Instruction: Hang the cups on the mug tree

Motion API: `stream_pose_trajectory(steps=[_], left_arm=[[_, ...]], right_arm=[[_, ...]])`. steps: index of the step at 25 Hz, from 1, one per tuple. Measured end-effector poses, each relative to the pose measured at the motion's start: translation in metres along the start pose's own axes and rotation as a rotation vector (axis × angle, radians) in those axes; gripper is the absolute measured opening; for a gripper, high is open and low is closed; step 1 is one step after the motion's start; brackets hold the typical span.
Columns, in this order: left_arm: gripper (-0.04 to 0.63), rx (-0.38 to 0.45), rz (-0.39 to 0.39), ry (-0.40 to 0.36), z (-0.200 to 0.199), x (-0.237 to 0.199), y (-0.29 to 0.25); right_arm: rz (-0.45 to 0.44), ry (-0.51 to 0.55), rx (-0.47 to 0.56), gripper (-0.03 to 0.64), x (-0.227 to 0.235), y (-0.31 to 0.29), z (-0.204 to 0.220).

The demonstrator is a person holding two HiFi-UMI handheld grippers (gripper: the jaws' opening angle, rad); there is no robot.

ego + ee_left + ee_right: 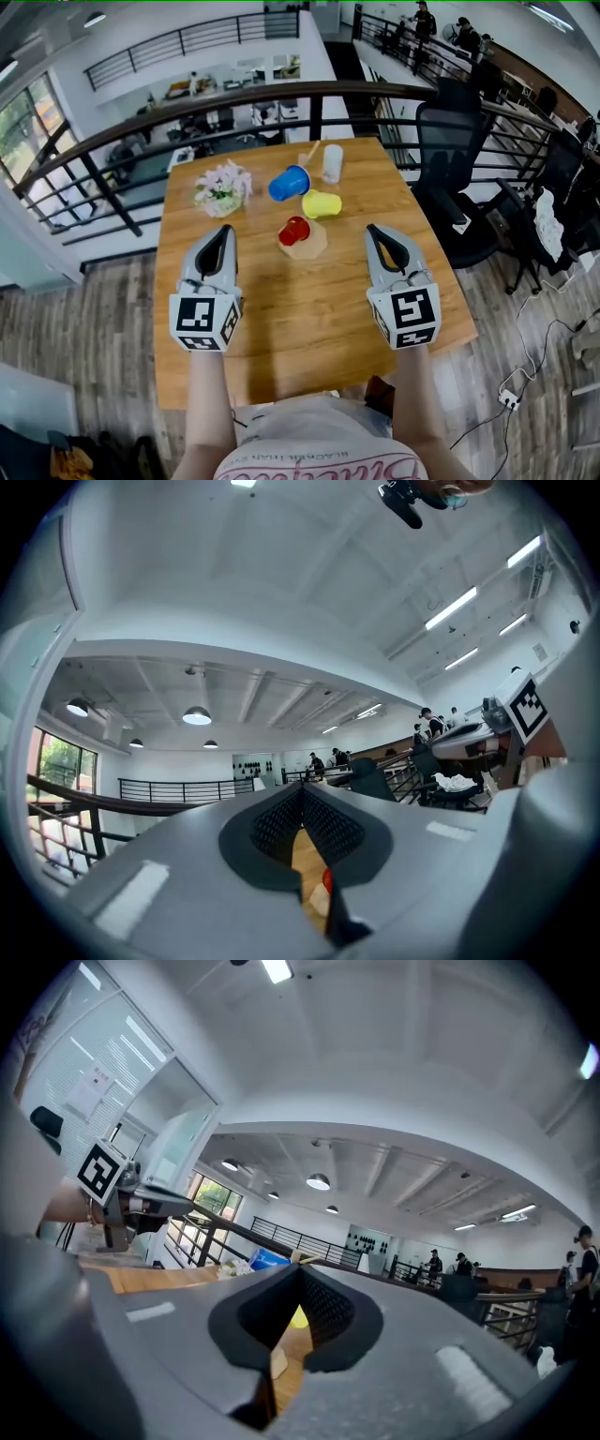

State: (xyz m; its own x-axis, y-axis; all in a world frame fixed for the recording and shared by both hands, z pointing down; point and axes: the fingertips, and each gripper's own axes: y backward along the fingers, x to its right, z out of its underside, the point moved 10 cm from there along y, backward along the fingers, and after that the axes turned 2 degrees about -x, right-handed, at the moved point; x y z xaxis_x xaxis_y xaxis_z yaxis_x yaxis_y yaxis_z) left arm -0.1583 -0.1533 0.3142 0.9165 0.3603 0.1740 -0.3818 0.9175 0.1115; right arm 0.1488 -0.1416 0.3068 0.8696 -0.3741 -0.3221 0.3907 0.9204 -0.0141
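Past the left claw [302, 789], red cup [327, 880]; past the right claw [302, 1271], yellow cup [296, 1316].

A red cup [293, 230] is sitting on its side against the pale wooden hexagonal base of the mug tree [315, 247] near the middle of the table [309, 319]; whether it is hanging from a peg cannot be told. Just behind it, a yellow cup [322, 204] and a blue cup [289, 183] are lying tipped over side by side, almost touching. A frosted clear cup [332, 163] is standing upright beyond them, near the far edge.
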Motion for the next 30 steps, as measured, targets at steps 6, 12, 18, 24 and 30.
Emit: stream_pose_trajectory(steps=[6,12,18,24,30], left_arm=[[0.003,0.018,0.012,0.006,-0.006,0.004,-0.004],[0.003,0.018,-0.003,-0.035,-0.013,0.004,-0.005],[0.003,0.023,-0.001,-0.041,-0.014,0.003,-0.005],[0.003,0.027,0.004,-0.045,-0.017,0.004,-0.005],[0.003,0.032,-0.001,-0.044,-0.017,0.002,-0.006]], right_arm=[[0.061,-0.087,0.023,0.002,0.017,0.012,-0.002],[0.101,-0.077,0.046,0.002,0.026,0.019,-0.012],[0.116,-0.093,0.046,0.0,0.029,0.02,-0.012],[0.109,-0.085,0.046,0.0,0.029,0.022,-0.016],[0.111,-0.083,0.049,0.0,0.029,0.02,-0.016]])
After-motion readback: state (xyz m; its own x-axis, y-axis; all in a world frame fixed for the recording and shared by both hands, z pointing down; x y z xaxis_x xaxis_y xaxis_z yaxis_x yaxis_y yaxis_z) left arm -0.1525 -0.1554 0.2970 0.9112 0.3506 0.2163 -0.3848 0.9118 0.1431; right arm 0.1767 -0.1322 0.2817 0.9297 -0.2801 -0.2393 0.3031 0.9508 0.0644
